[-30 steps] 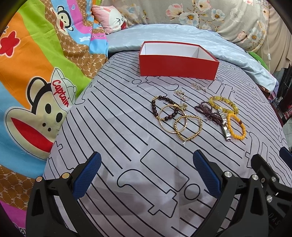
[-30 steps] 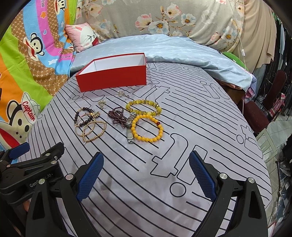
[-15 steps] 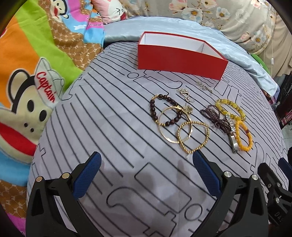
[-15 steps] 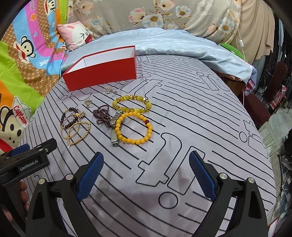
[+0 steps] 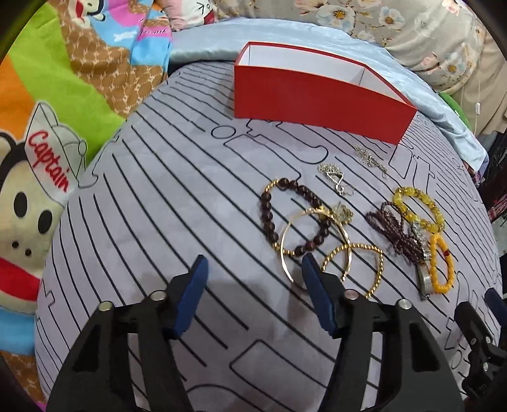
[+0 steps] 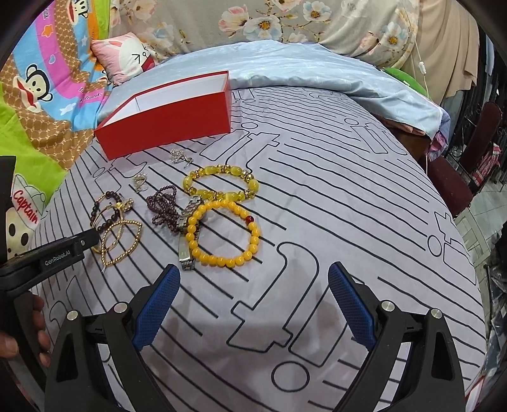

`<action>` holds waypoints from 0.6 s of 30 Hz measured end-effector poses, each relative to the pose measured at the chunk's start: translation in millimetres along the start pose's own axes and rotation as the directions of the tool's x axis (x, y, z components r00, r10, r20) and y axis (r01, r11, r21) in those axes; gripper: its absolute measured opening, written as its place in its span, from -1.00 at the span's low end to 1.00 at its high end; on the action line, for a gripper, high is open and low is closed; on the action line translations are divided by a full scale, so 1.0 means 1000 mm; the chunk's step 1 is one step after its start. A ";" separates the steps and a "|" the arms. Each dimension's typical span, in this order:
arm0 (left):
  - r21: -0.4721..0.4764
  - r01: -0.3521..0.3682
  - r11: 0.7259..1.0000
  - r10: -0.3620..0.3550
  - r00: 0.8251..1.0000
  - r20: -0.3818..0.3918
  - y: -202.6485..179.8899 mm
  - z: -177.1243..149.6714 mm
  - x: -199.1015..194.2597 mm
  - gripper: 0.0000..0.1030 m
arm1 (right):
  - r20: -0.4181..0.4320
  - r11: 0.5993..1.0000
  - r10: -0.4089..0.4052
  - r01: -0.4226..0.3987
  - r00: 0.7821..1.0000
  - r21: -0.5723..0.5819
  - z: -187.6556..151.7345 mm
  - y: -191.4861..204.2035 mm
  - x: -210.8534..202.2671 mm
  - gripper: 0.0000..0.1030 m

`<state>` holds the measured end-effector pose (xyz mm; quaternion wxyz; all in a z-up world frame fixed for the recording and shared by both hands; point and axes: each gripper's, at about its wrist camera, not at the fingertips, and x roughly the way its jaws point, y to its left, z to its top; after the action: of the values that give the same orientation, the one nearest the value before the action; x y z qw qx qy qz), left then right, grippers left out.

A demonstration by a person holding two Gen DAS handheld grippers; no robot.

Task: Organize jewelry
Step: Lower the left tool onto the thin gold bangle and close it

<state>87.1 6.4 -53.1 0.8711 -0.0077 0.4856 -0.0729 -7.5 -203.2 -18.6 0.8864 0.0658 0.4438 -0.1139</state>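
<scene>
Jewelry lies on the grey striped sheet: a dark bead bracelet, a plain gold bangle, a twisted gold bangle, a purple bead string, a silver watch, a yellow bead bracelet, an orange bead bracelet and small silver pieces. An open red box stands behind them. My left gripper is open, narrower than before, its right fingertip at the plain gold bangle's near rim. My right gripper is open and empty, just short of the orange bracelet.
A cartoon monkey blanket lies to the left. A light blue quilt and floral pillows lie behind the box. A dark red chair stands off the bed's right edge. The left gripper also shows in the right wrist view.
Both grippers moved forward toward the jewelry. The left gripper's fingers closed partway and its right finger reached the plain gold bangle.
</scene>
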 end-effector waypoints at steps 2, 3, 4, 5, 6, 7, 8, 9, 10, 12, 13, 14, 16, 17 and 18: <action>0.007 0.006 1.000 -0.006 1.000 0.004 -0.002 0.002 0.001 -0.09 | -0.003 1.000 -0.001 0.001 1.000 0.000 0.001 0.000 0.002 0.80; 0.016 0.013 1.000 -0.013 1.000 0.005 -0.003 0.002 0.001 -0.21 | -0.004 1.000 -0.001 0.001 1.000 0.000 0.002 0.001 0.003 0.80; 0.022 0.016 1.000 -0.017 1.000 0.006 -0.005 0.002 0.001 -0.27 | -0.006 1.000 -0.002 0.002 1.000 0.001 0.002 0.001 0.004 0.80; 0.032 0.025 0.999 -0.025 1.000 0.007 -0.007 0.002 0.000 -0.39 | -0.007 1.000 -0.002 0.002 1.000 0.001 0.003 0.000 0.005 0.80; 0.039 0.032 0.999 -0.032 0.999 0.007 -0.008 0.002 0.001 -0.51 | -0.007 1.000 -0.002 0.002 1.000 0.000 0.003 0.001 0.006 0.80; 0.046 0.038 0.998 -0.038 0.999 0.006 -0.010 0.002 0.000 -0.58 | -0.008 1.000 -0.002 0.002 1.000 -0.001 0.004 0.002 0.006 0.80; 0.052 0.050 0.997 -0.050 0.999 0.005 -0.010 0.002 0.000 -0.78 | -0.008 1.000 -0.002 0.002 1.000 -0.002 0.004 0.001 0.007 0.80; 0.054 0.063 0.997 -0.063 0.998 0.001 -0.010 0.002 0.000 -0.91 | -0.008 1.000 -0.002 0.002 1.000 -0.003 0.004 0.001 0.007 0.80; 0.050 0.074 0.996 -0.074 0.997 -0.002 -0.010 0.001 0.000 -0.91 | -0.008 1.000 -0.003 0.003 1.000 -0.002 0.004 0.001 0.007 0.80; 0.049 0.083 0.995 -0.083 0.997 0.003 -0.009 0.001 -0.003 -0.95 | -0.007 1.000 -0.004 0.004 1.000 0.000 0.006 0.000 0.008 0.80; 0.044 0.084 0.995 -0.085 0.996 0.008 -0.007 0.001 -0.006 -0.96 | -0.005 1.000 -0.005 0.005 1.000 0.002 0.007 0.000 0.008 0.80; 0.039 0.096 0.995 -0.096 0.995 0.014 -0.005 0.001 -0.009 -0.96 | -0.005 1.000 -0.005 0.005 1.000 0.002 0.007 -0.001 0.008 0.80; 0.029 0.110 0.994 -0.111 0.994 0.026 -0.002 0.003 -0.016 -0.97 | -0.002 1.000 -0.003 0.003 1.000 0.003 0.010 -0.003 0.009 0.77; 0.020 0.120 0.993 -0.121 0.992 0.039 0.001 0.004 -0.022 -0.97 | -0.002 1.000 -0.004 0.004 1.000 0.003 0.011 -0.004 0.010 0.75; 0.016 0.125 0.992 -0.125 0.991 0.048 0.002 0.005 -0.026 -0.97 | 0.000 1.000 -0.004 0.004 1.000 0.005 0.012 -0.005 0.010 0.71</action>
<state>78.0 12.0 -29.2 0.8764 -0.0344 0.4623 -0.1303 6.4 -212.5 -19.4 0.8861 0.0671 0.4436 -0.1165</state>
